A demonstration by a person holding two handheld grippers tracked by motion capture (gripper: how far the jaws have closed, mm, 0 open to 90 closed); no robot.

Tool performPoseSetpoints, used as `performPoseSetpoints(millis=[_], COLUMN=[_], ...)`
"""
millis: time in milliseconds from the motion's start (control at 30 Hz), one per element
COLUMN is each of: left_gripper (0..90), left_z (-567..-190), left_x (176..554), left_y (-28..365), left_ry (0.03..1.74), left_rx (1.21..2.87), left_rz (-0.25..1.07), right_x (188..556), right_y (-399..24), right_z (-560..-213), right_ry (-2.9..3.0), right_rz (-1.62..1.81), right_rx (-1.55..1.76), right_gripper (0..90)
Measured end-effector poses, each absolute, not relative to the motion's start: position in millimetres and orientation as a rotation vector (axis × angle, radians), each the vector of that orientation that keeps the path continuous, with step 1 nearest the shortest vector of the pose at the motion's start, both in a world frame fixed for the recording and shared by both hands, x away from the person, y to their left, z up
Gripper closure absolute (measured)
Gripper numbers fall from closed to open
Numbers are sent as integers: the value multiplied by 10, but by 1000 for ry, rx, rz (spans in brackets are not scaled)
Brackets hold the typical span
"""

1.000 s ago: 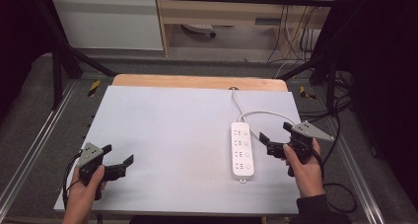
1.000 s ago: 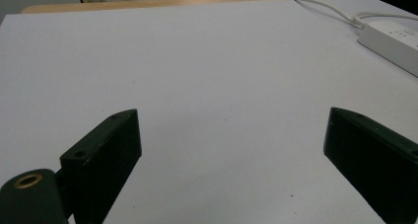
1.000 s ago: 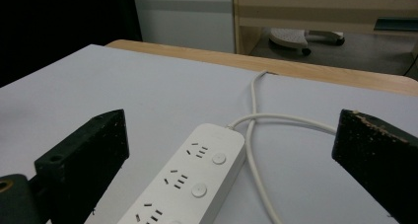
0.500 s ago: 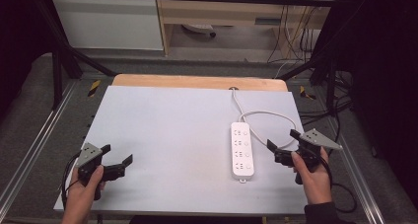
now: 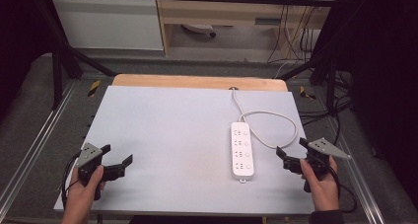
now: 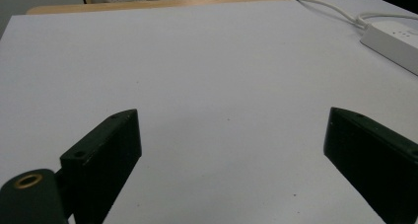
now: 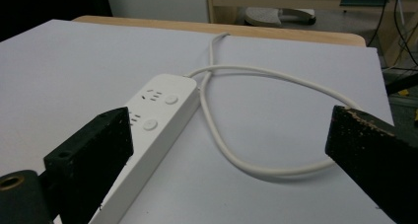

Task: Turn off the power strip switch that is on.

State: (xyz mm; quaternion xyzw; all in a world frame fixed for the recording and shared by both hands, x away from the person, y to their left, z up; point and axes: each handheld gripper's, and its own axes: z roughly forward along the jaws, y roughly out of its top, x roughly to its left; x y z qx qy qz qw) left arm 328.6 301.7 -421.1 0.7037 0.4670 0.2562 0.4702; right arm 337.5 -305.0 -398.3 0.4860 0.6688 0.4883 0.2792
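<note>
Spread tongs (image 6: 231, 160); bare table (image 6: 207, 71); power strip (image 6: 392, 41)

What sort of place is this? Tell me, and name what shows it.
Probably a lab or workshop set up for recording. A white work table stands inside a black metal frame, loose cables hang behind it, and a white power strip lies on the table.

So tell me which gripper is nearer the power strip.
The right gripper: it hovers open just beside the power strip, while the left gripper sits across the table.
</note>
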Motion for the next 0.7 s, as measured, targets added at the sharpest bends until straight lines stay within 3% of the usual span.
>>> performPoseSetpoints(millis=[700], left_gripper=[75], left_z=[-4206], left_x=[3286], left_y=[2996], left_ry=[1125], left_rx=[1741], left_rz=[629], right_x=[3506], right_y=[-2895], right_z=[-4498], right_ry=[1979], right_rz=[1154], right_rx=[1288], right_gripper=[40])
